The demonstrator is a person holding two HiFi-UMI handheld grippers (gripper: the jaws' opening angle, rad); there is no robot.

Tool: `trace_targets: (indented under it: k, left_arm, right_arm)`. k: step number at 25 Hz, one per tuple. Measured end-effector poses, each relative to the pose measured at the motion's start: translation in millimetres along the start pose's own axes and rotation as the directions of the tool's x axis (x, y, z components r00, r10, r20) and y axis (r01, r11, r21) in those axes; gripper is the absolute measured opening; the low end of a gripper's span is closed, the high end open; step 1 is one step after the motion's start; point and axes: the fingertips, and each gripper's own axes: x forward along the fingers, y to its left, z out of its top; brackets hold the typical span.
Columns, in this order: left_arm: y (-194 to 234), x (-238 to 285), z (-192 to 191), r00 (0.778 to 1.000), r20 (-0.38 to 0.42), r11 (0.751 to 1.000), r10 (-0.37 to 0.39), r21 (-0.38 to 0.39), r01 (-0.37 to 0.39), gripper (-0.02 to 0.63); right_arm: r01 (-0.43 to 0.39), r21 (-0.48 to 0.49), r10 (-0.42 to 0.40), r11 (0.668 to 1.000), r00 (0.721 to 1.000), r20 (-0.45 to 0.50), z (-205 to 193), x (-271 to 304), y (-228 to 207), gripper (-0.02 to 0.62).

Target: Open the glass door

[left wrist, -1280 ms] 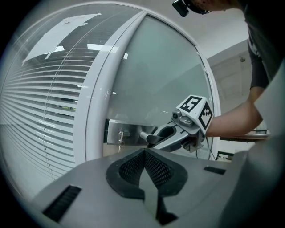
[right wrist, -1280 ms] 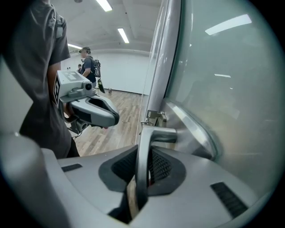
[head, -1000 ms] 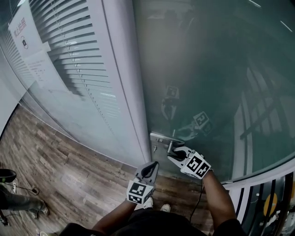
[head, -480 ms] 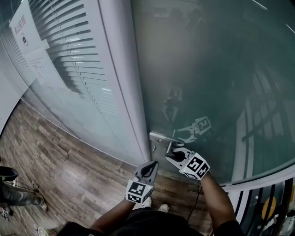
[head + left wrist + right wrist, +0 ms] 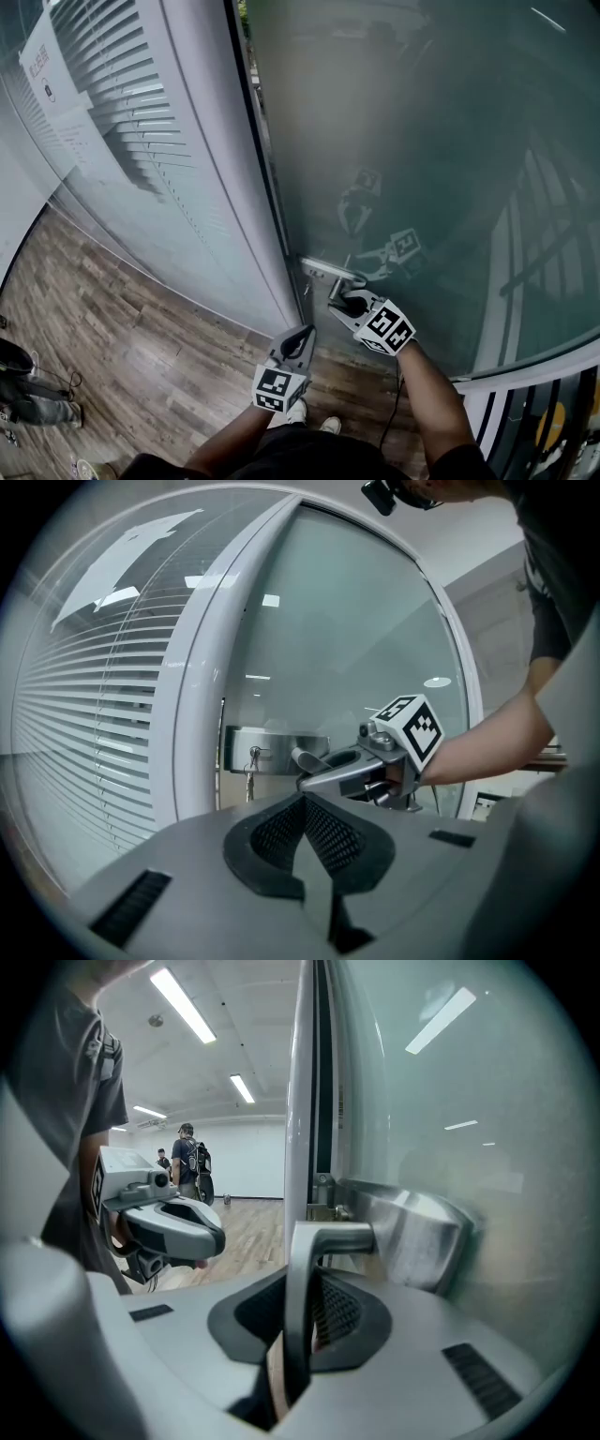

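**Head view**
- Glass door: frosted, and it fills the picture from 12 to 4 o'clock. A dark slit parts its edge from the white frame up at 11 o'clock.
- Door handle: a metal lever just below centre, toward 5 o'clock.
- My right gripper: its jaws are on the lever, and its marker cube trails toward 4 o'clock.
- My left gripper: it sits at 6 o'clock, clear of the door and at 7 o'clock from the right one.
- Surroundings: blinds and a paper notice are at 10 o'clock. The wooden floor is at 8 o'clock.

**Left gripper view**
- My left gripper: the jaws are closed together with nothing between them.
- Lock plate: it lies straight ahead on the door, with a key in it at 9 o'clock of the plate.
- My right gripper: it is at 2 o'clock from my jaws, clamped on the handle beside the plate.
- Glass door: it rises to 12 o'clock, with the white frame and blinds at 9 o'clock.

**Right gripper view**
- My right gripper: the jaws stand narrow, pressed on the lever.
- Door handle: it runs upright between my pads, then bends toward 3 o'clock into its metal mount.
- Glass door: it takes up the right half of the picture.
- My left gripper: it hangs at 9 o'clock, well apart from the door.
- People: they stand far off, at 10 o'clock.
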Motion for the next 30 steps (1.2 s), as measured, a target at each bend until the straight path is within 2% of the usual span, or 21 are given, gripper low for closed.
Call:
trace_targets:
  k: [12, 16, 20, 24, 30]
  left_arm:
    - [-8.0, 34.1, 7.0, 0.998, 0.019, 0.998, 0.059, -0.002, -0.059, -0.002]
    - [-5.6, 60.8, 14.9, 0.999, 0.036, 0.999, 0.039, 0.008, -0.039, -0.002]
    - [4.1, 92.1, 16.0, 0.999, 0.038, 1.000, 0.028, -0.016, -0.027, -0.002]
    - [14.7, 112.0, 10.9, 1.000, 0.020, 1.000, -0.009, -0.020, 0.009, -0.002]
    - [5.6, 192.3, 26.9, 0.996, 0.004, 0.996, -0.086, -0.030, 0.087, -0.002]
  right_arm:
    - [0.041, 0.035, -0.040, 0.999, 0.999, -0.020, -2.6, 6.6, -51.3, 0.055]
    - [0.071, 0.043, -0.070, 0.997, 0.997, -0.024, -2.7, 8.8, -79.6, 0.055]
    - [0.095, 0.059, -0.093, 0.994, 0.995, -0.039, -5.0, 13.9, -111.3, 0.052]
    - [0.123, 0.083, -0.120, 0.989, 0.992, -0.040, -8.3, 25.1, -134.2, 0.051]
    - [0.191, 0.124, -0.185, 0.974, 0.981, -0.055, -21.4, 3.3, -216.5, 0.049]
